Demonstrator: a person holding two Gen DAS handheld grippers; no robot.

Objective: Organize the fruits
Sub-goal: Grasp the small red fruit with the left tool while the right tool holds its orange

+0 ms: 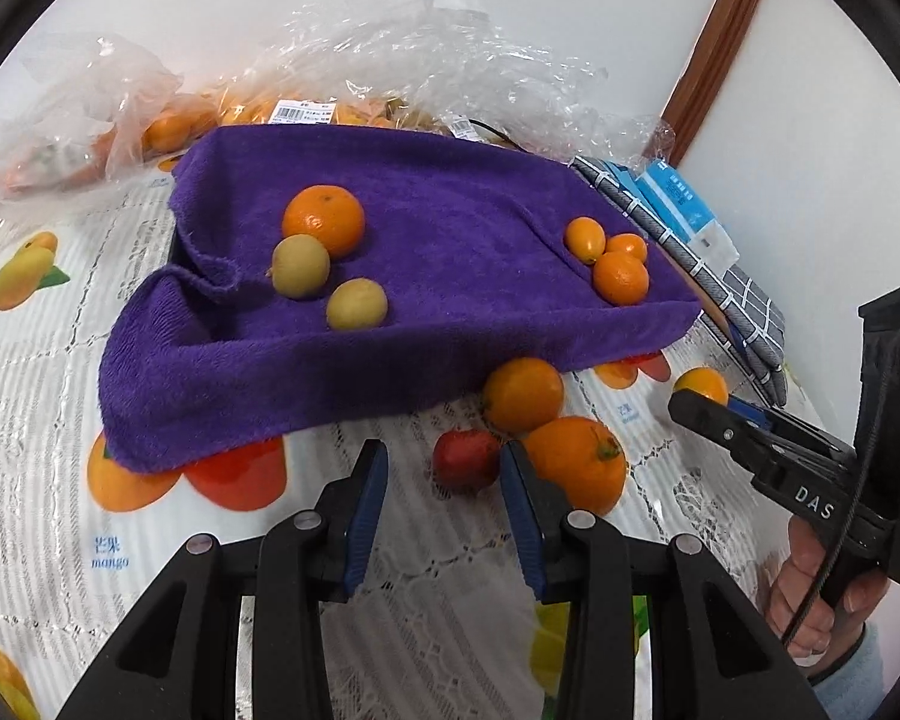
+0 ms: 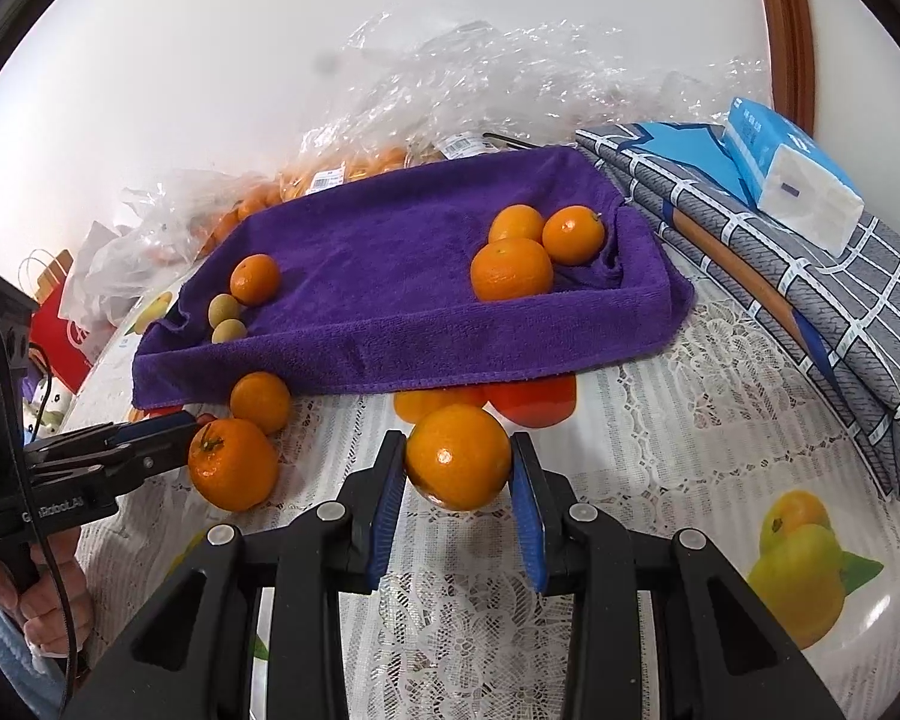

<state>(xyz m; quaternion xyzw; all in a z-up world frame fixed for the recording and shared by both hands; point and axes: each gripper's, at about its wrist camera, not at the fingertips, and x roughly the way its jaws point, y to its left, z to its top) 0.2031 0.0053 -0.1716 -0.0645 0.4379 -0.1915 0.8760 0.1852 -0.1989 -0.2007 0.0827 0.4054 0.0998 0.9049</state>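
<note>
Gripping an orange (image 2: 457,457) between the blue pads (image 2: 388,504) of my right gripper (image 2: 459,480), I hold it just above the lace tablecloth (image 2: 660,438), in front of the purple towel (image 2: 390,276) that lines the tray. My left gripper (image 1: 444,480) hangs partly open with nothing between its jaws, pointed down at the cloth; a small red fruit (image 1: 465,459) lies just ahead of its fingertips, touching a big orange with a green stem (image 1: 579,462), and another orange (image 1: 522,394) sits just behind them at the towel's edge. On the towel, three oranges (image 2: 513,270) cluster at the right end, while one orange (image 1: 324,220) and two small yellow-green fruits (image 1: 300,266) sit at the left. Clear plastic bags of fruit (image 1: 168,120) lie behind the tray.
</note>
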